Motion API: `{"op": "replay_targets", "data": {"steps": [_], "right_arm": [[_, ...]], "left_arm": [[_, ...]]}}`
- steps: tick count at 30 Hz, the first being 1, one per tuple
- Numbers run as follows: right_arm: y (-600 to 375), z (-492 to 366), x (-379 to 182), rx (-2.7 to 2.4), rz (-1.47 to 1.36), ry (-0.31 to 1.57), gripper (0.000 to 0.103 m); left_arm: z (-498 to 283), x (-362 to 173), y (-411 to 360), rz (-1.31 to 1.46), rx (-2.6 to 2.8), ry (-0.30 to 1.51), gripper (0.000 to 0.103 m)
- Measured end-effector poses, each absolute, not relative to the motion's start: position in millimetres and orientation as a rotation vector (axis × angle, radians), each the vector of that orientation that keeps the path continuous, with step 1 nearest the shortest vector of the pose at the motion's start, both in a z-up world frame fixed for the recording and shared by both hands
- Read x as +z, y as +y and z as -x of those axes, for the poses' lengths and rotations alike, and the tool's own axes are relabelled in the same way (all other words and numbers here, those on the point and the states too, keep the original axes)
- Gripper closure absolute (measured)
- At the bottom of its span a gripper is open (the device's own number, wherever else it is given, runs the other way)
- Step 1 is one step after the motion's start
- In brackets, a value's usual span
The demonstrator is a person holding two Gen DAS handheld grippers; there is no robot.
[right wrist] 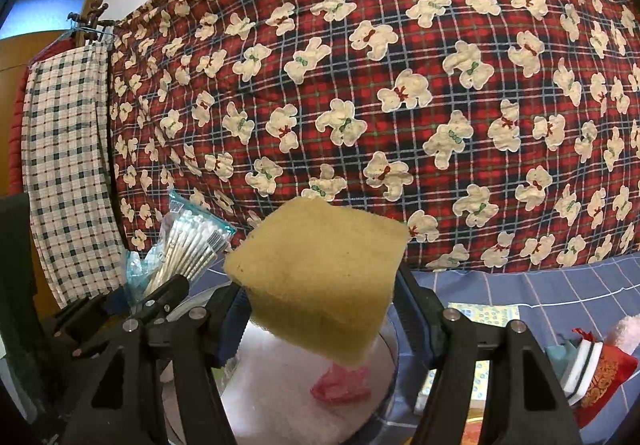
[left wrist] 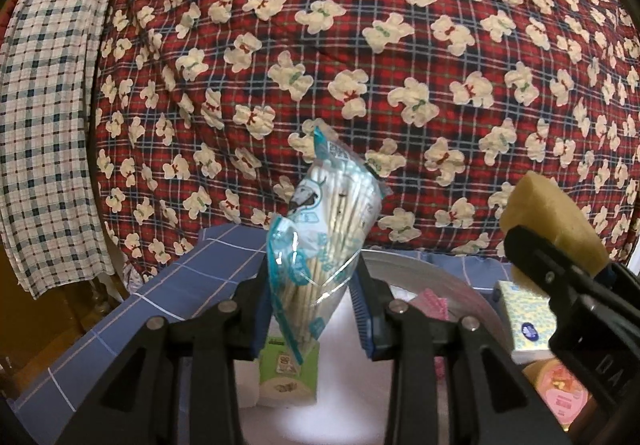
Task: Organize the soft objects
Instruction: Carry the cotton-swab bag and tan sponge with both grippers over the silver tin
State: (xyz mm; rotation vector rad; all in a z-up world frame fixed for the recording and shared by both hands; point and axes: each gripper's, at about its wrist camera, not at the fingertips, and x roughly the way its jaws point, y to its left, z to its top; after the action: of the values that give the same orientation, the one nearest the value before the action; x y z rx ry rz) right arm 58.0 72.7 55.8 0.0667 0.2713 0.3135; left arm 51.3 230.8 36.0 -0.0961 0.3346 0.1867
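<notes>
My left gripper [left wrist: 312, 279] is shut on a clear bag of cotton swabs [left wrist: 328, 213], which stands upright between its fingers. In the right wrist view that bag [right wrist: 188, 241] shows at the left, held by the left gripper [right wrist: 160, 297]. My right gripper [right wrist: 320, 295] is shut on a yellow sponge block [right wrist: 320, 269], held in the air above a metal basin [right wrist: 394, 349]. From the left wrist view the sponge [left wrist: 556, 221] and the right gripper [left wrist: 560, 269] are at the right edge. Both grippers hang over the basin rim [left wrist: 440, 273].
A red plaid quilt with bears [left wrist: 360, 65] fills the background, with a checked cloth [left wrist: 44, 117] hanging at the left. In the basin lie something white and fluffy [right wrist: 280, 385] and a pink item [right wrist: 340, 381]. A green box [left wrist: 288, 369], a tissue pack [left wrist: 524, 317] and a red pouch [right wrist: 604, 377] lie on the blue grid cloth [left wrist: 160, 293].
</notes>
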Motion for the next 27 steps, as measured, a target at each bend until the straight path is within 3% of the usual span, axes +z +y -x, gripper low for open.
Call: {"op": "replay_targets", "data": {"steps": [8,27], "right_arm": [[84.9,-89.9,67.8,0.295,-0.067,0.352,0.035],[120.2,-155.4,29.7,0.336,-0.101,0.697,0.035]], "left_arm": [[-67.7,28.8,240.7,0.107,0.209,0.402,0.069],[-85.3,0.3,256.9,0.086,0.274,0.547,0.069]]}}
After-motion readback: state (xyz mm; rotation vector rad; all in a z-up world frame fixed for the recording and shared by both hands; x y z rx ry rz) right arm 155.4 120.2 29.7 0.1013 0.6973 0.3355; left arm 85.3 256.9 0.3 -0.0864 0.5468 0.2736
